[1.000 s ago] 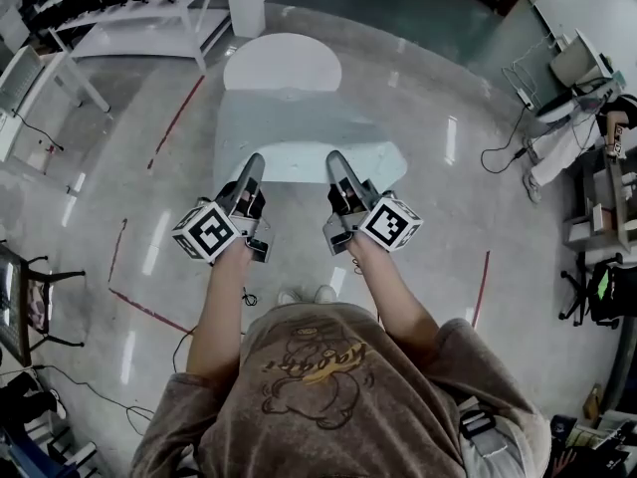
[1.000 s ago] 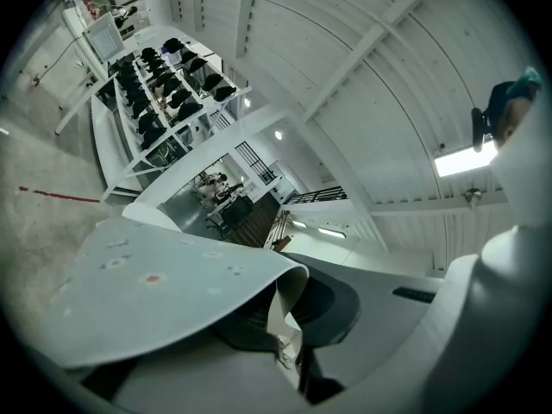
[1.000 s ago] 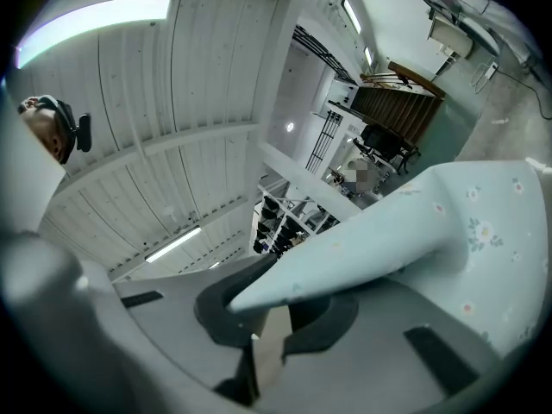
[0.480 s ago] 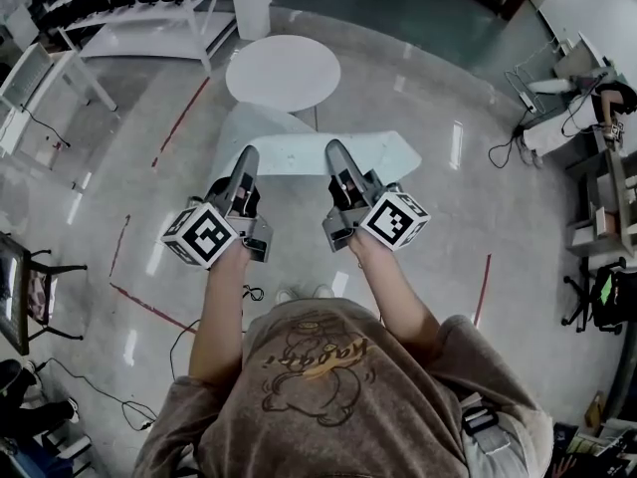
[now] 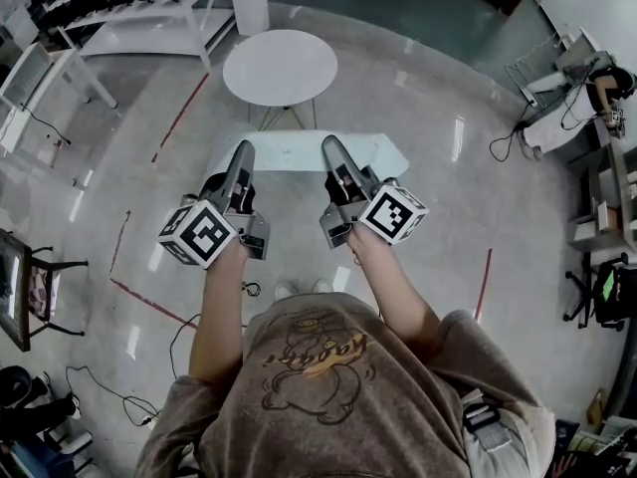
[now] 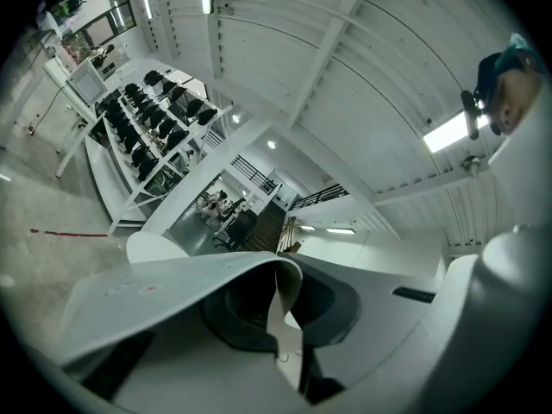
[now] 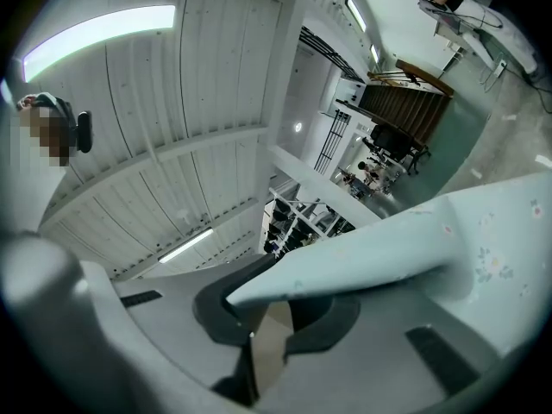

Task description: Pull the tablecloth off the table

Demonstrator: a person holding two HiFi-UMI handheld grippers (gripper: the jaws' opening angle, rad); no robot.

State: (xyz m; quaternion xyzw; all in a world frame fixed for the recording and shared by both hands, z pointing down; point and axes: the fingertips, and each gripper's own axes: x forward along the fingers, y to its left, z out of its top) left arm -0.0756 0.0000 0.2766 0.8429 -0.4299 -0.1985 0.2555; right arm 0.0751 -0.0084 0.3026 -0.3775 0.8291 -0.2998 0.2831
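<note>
Pinching the tablecloth [image 5: 295, 153] along its near edge, the left hand-held gripper [image 5: 244, 148] and the right hand-held gripper [image 5: 328, 144] are both clamped on fabric. In each gripper view we see the jaws closed to a thin gap, with a fold of cloth caught between the dark pads and the rest spreading outward over them.

The cloth is pale blue-green, and we can make out small scattered flowers on it in the right gripper view. From the head view it shows as a low band stretched sideways between the two gripper tips, running on past the right one to a tapered corner.

It hangs in the air in front of us, clear of the round white counter [image 5: 280, 67], whose top is bare. The cloth sits between that counter and our forearms [image 5: 224, 302], just ahead of the jaws.

Below everything lies a glossy grey floor [image 5: 438, 227] marked with red tape lines [image 5: 179, 118]. A white shelving rack [image 5: 129, 8] with dark items stands at the far left.
</note>
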